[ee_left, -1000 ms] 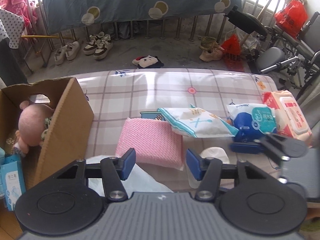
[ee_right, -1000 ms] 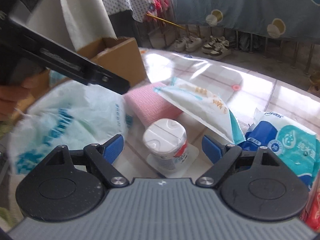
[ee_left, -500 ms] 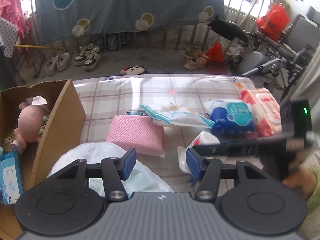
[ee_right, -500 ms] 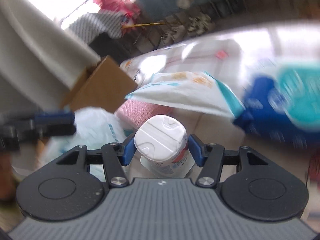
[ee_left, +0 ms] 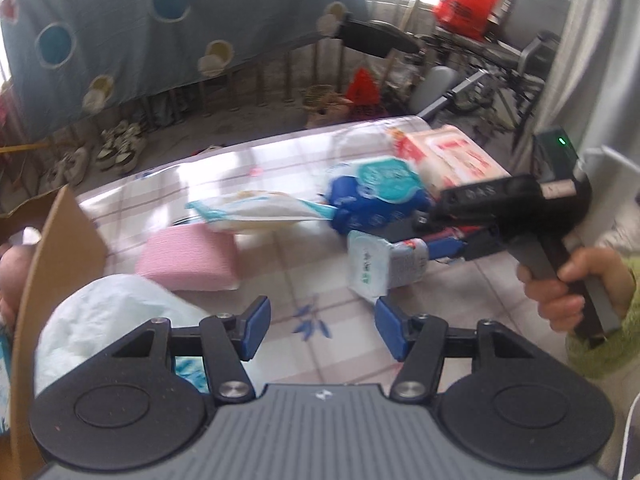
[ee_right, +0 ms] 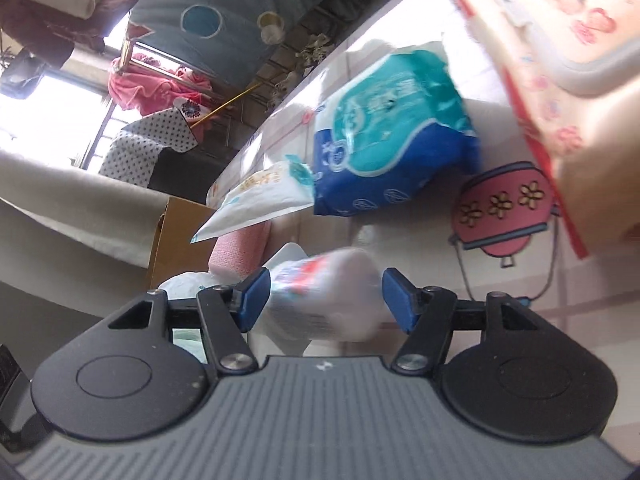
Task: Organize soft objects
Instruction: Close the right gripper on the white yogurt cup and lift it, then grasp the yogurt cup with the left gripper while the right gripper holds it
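Note:
My right gripper [ee_right: 322,296] is shut on a small white cup-shaped pack [ee_right: 320,300] with red print, tipped on its side; it also shows in the left wrist view [ee_left: 384,264], held above the table. My left gripper [ee_left: 320,328] is open and empty over the tablecloth. A pink pad [ee_left: 188,258], a white-teal flat pack [ee_left: 256,212], a blue tissue pack [ee_left: 376,196] and a pink-red wipes pack [ee_left: 444,156] lie on the table. A white-blue soft bag [ee_left: 108,320] lies beside the cardboard box [ee_left: 44,280].
The box stands at the table's left edge with a pink plush toy inside, mostly hidden. The hand holding the right gripper [ee_left: 560,280] is at the right. Shoes, railings and a hanging blue sheet lie beyond the table's far edge.
My right gripper closed on the white cup pack, lifted it and rolled sideways. The left gripper turned to the right and stayed open.

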Available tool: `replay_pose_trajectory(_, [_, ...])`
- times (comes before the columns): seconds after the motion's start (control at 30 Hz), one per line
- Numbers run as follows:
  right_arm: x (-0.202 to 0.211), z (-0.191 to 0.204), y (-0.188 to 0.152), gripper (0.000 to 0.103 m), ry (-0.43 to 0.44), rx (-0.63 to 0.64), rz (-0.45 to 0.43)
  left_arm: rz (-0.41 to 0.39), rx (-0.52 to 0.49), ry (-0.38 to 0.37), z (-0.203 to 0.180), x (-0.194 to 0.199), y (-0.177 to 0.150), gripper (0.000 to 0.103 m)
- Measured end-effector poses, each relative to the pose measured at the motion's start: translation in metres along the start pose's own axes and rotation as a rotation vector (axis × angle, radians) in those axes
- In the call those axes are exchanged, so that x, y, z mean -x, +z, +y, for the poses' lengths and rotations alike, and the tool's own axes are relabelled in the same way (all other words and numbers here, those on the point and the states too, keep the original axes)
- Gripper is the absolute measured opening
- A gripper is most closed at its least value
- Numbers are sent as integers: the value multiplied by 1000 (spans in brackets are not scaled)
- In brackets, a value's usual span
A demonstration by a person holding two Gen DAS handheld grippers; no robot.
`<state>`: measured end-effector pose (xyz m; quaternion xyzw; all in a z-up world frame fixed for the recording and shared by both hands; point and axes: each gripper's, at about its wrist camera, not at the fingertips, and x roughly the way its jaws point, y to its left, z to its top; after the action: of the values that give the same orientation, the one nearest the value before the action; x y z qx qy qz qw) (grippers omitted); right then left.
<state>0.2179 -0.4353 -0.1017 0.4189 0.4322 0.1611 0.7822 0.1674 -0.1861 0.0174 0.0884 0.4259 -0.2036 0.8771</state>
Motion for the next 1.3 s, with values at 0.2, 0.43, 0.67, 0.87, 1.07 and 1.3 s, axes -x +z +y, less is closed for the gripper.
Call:
replay_pose_trajectory(0.2, [7,-7,-3,64,12,19,-42,26,-89,24,-34,-23,4,59])
replay_pose_trajectory(0.43, [8,-22,-15,60,72,5,-42,128,-82,-1,-52,-64,6,57])
replay_pose_trajectory(0.67, [10,-25,-21,32,98,-4,-31,197,-70,21,-62,-97,9,30])
replay_pose_trajectory(0.87, [9,-34,-21,29,136,-57,-23,204,-55,44,-69,-100,11,28])
replay_pose_trajectory(1.07, [-7,-31,-23,30,183,-92,35,182,-89,118,-74,-80,4,28])
replay_pose_trajectory(1.3, [-33,-21,-28,30,223,-120,120,158,-134,209,-77,-64,-5,29])
